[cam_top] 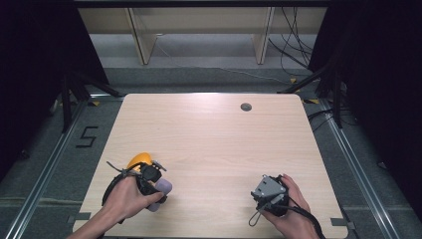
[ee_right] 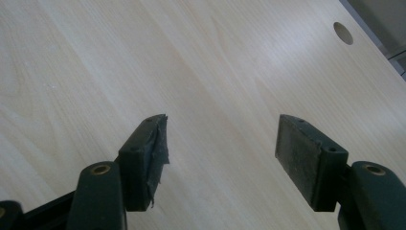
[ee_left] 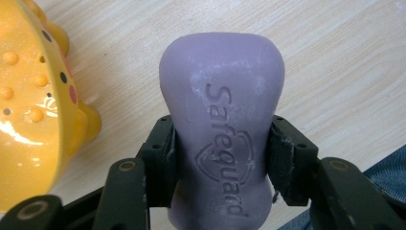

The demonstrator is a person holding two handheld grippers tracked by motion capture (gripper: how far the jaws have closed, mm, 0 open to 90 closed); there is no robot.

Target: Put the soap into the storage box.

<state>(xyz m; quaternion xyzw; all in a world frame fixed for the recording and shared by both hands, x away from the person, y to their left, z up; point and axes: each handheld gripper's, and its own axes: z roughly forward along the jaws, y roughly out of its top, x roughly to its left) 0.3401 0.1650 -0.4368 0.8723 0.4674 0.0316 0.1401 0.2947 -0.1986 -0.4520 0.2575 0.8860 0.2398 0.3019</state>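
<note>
A purple soap bar (ee_left: pixel 222 129) stamped "Safeguard" sits between the jaws of my left gripper (ee_left: pixel 220 153), which is shut on its narrow waist. In the high view the same soap bar (cam_top: pixel 162 188) pokes out to the right of the left gripper (cam_top: pixel 152 181), near the table's front left. A glossy orange dish with dots and small holes (ee_left: pixel 28 110) lies just left of the soap; in the high view the dish (cam_top: pixel 138 161) is partly hidden behind the gripper. My right gripper (ee_right: pixel 222 153) is open over bare wood, held at the front right (cam_top: pixel 271 194).
The light wooden table (cam_top: pixel 209 144) has a round cable hole (cam_top: pixel 246 106) near its far edge, also seen as the hole (ee_right: pixel 343 33) in the right gripper view. Dark floor, rails and cables surround the table. A blue sleeve (ee_left: pixel 383 167) edges into the left gripper view.
</note>
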